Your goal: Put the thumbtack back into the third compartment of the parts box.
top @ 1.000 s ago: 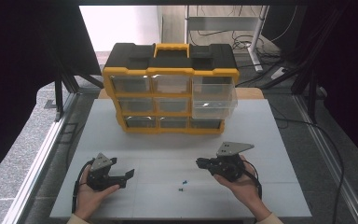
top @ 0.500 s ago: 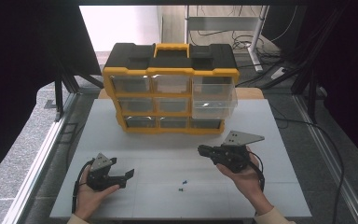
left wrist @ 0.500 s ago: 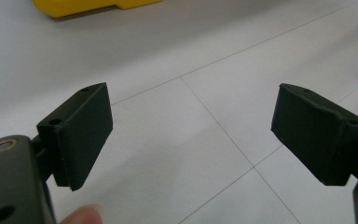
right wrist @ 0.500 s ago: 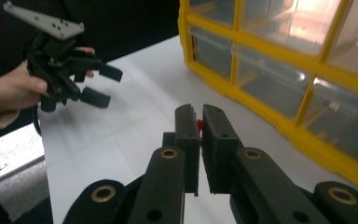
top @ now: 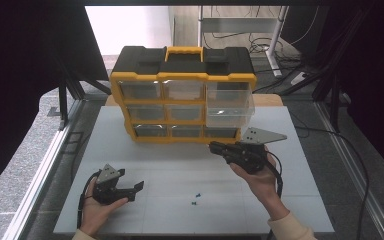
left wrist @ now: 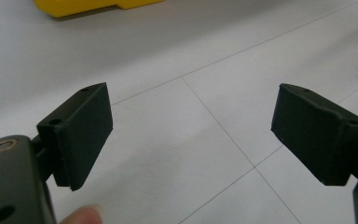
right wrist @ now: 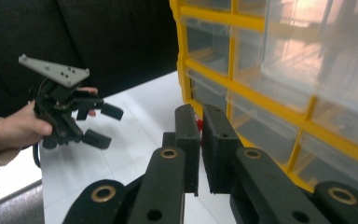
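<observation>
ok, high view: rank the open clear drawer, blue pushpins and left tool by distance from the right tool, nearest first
1. Open clear drawer: just beyond the right tool, pulled out at the organizer's right column.
2. Blue pushpins: on the table, toward the person and slightly left.
3. Left tool: far left, near the table's front edge.

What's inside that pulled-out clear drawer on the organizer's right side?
The pulled-out drawer looks empty through its clear walls; nothing shows inside. Glare hides its floor, so small pins like those on the table can't be ruled out.
</observation>
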{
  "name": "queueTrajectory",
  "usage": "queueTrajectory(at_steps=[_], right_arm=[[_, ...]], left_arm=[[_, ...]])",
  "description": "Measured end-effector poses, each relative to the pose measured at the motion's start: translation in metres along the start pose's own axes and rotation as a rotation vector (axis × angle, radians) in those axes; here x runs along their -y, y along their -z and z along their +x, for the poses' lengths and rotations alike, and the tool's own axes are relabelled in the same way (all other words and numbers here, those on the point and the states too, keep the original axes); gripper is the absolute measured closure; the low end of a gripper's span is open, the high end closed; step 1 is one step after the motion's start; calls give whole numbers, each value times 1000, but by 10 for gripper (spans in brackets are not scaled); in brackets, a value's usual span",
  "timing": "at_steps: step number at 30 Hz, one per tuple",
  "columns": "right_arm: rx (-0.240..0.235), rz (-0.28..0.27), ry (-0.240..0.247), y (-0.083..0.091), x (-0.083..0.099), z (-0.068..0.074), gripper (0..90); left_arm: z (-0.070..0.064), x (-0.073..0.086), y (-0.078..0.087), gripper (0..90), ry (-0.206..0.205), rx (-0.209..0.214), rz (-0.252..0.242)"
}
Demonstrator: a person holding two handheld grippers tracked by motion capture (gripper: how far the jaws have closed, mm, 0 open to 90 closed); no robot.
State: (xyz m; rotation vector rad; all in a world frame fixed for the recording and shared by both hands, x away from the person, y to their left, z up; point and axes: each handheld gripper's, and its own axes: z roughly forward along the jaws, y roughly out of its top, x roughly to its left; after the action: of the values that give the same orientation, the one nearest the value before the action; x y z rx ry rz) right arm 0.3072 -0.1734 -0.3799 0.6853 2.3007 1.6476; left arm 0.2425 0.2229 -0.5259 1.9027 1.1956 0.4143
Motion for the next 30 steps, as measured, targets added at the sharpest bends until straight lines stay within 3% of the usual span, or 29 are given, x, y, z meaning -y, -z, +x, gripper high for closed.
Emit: queueTrajectory(at_steps=[10,30], right_arm=[[3,-95,-6,2,-32,-6,849],[82,-167,11,18,-76,-18,849]], left_arm=[[0,0,1,132,0,-1,-12],[1,-1,2,133,3,-1,-15]])
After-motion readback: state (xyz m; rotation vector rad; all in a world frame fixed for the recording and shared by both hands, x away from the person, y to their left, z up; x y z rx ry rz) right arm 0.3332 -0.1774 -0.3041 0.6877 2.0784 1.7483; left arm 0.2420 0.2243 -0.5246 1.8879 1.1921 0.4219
